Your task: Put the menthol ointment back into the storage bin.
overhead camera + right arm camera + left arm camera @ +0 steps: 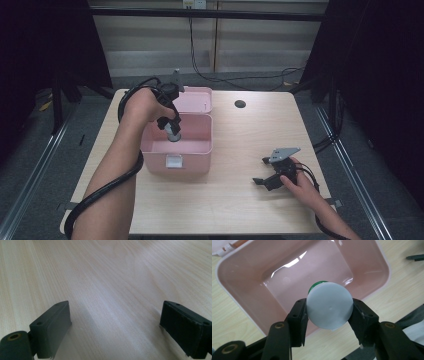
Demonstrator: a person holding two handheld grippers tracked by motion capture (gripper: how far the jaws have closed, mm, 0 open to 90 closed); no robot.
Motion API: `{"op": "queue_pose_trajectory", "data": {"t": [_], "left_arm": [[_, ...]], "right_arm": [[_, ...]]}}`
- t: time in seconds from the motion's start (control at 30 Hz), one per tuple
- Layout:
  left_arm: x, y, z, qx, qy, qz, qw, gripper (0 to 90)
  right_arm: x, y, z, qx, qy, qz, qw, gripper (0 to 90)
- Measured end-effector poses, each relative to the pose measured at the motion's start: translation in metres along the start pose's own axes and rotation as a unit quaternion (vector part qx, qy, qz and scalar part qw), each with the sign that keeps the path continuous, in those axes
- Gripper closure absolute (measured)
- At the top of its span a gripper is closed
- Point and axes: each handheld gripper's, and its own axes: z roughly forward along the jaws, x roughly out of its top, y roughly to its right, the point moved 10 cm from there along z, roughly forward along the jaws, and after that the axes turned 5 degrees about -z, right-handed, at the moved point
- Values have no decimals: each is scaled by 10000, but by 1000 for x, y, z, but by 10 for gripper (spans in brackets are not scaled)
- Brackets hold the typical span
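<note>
My left gripper (171, 131) points down into an open pink box (176, 150) and is shut on a round container with a white end. In the left gripper view the white container (329, 305) sits squeezed between both black pads, a green band showing behind its white face, with the pink box (242, 287) interior below it. The box's lid (195, 98) lies folded back behind it. My right gripper (261, 170) rests low over the table at the right front, jaws spread wide. In the right gripper view nothing lies between the fingers (53, 325), just bare wood.
The light wooden table (240, 140) has a dark round hole (240, 104) near its back edge. Black cables trail from both grippers and along the left forearm. Dark curtains and metal rails flank the table.
</note>
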Motion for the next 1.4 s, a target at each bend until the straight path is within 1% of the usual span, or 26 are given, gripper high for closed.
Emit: {"op": "queue_pose_trajectory", "data": {"t": [0.07, 0.1, 0.13, 0.2, 0.3, 0.4, 0.43, 0.5, 0.53, 0.6, 0.63, 0.67, 0.77, 0.83, 0.9, 0.93, 1.07, 1.2, 1.4], "left_arm": [[3, -1, 4, -9, 7, -36, 10000, 503], [4, -2, 5, 19, 15, -43, 10000, 503], [6, -2, 7, -2, 39, -87, 10000, 503], [9, -4, 11, 30, 12, -118, 9999, 503], [14, -5, 18, -9, 13, -198, 9998, 504], [16, -9, 24, -7, -24, -232, 9997, 504], [17, -10, 26, 17, -37, -255, 9997, 504], [20, -11, 30, -17, -6, -340, 9994, 504], [20, -13, 31, 1, -21, -299, 9995, 504], [23, -15, 35, 61, 19, -334, 9994, 504], [23, -16, 37, 84, -20, -321, 9994, 503], [24, -16, 38, 56, -7, -330, 9994, 504], [27, -17, 43, 59, 13, -370, 9993, 503], [27, -18, 46, 100, -13, -334, 9994, 504], [30, -20, 49, 125, 23, -377, 9992, 504], [31, -21, 49, 154, 6, -363, 9992, 504], [37, -24, 54, 206, 69, -440, 9988, 504], [40, -25, 62, 201, 53, -498, 9985, 504], [43, -31, 73, 308, 82, -602, 9977, 503]], "right_arm": [[0, 0, 0, 0, -1, 0, 10000, 90], [0, 0, 0, 1, 0, 1, 10000, 90], [0, 0, 0, 1, 0, 1, 10000, 90], [0, 0, 0, 0, -1, 1, 10000, 90], [0, 0, 0, 0, 0, 1, 10000, 90], [0, 0, 0, 1, 1, 2, 10000, 90], [0, 0, 0, 0, 0, 1, 10000, 90], [0, 0, 0, 0, 3, 0, 10000, 90], [0, 0, 0, -3, 7, 9, 10000, 90], [0, 0, 0, -5, 13, -2, 10000, 90], [0, 0, 0, -5, 13, -2, 10000, 90], [0, 0, 0, -4, 14, 0, 10000, 91], [0, 0, 0, -5, 14, 0, 10000, 91], [0, 0, 0, -5, 13, -1, 10000, 91], [0, 0, 0, -6, 14, -1, 10000, 91], [0, 0, 0, -6, 13, -1, 10000, 91], [0, 0, 0, -6, 12, -5, 10000, 90], [0, 0, 0, -6, 12, -6, 10000, 90], [0, 0, 0, -5, 12, -4, 10000, 91]]}}
